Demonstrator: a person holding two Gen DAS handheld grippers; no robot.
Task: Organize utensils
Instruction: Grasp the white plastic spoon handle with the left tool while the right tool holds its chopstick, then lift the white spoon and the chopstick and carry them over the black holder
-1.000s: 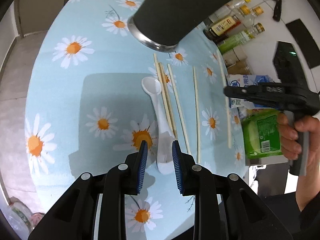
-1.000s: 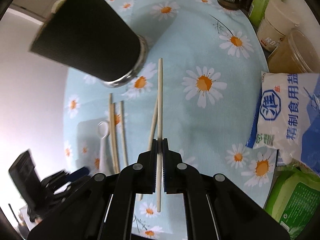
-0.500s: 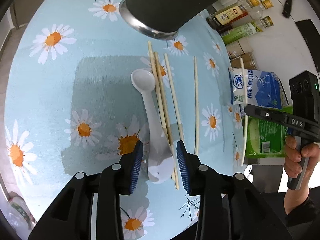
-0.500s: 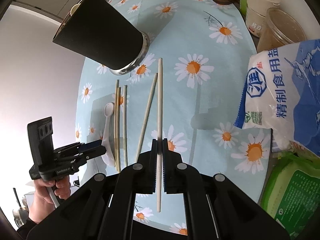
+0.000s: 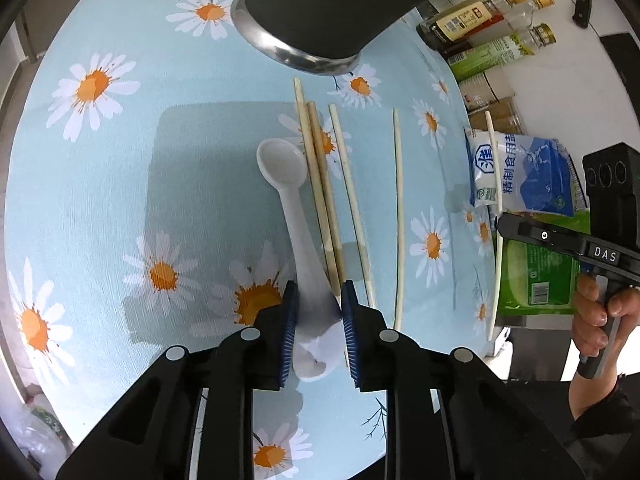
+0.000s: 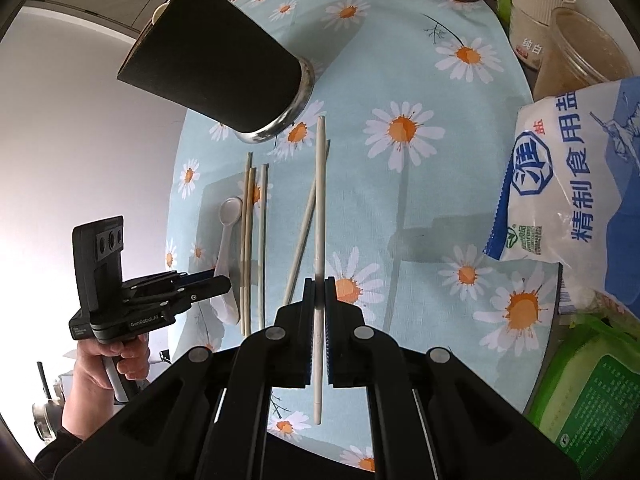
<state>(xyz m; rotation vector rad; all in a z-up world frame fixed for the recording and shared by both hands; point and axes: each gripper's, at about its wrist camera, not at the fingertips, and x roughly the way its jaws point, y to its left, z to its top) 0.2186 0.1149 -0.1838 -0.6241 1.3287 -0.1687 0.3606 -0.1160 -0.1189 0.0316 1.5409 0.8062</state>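
A white spoon (image 5: pixel 294 204) lies on the daisy tablecloth (image 5: pixel 120 184) beside several chopsticks (image 5: pixel 320 184). My left gripper (image 5: pixel 316 322) is open, its jaws on either side of the spoon's handle end. My right gripper (image 6: pixel 319 308) is shut on a pale chopstick (image 6: pixel 319 208) and holds it above the table; it also shows in the left wrist view (image 5: pixel 497 216). A black utensil cup (image 5: pixel 332 4) with a metal base stands at the far side; it also shows in the right wrist view (image 6: pixel 220 64). One more chopstick (image 6: pixel 302 236) lies under the held one.
A salt bag (image 6: pixel 572 184) and a green packet (image 6: pixel 592 396) lie at the table's right edge. Bottles (image 5: pixel 480 28) and jars (image 6: pixel 560 40) stand at the far right. The table's near edge is just below my grippers.
My left gripper has moved forward and lower, so the spoon's handle end now sits between its jaws. My right gripper has lifted the chopstick higher and drawn back.
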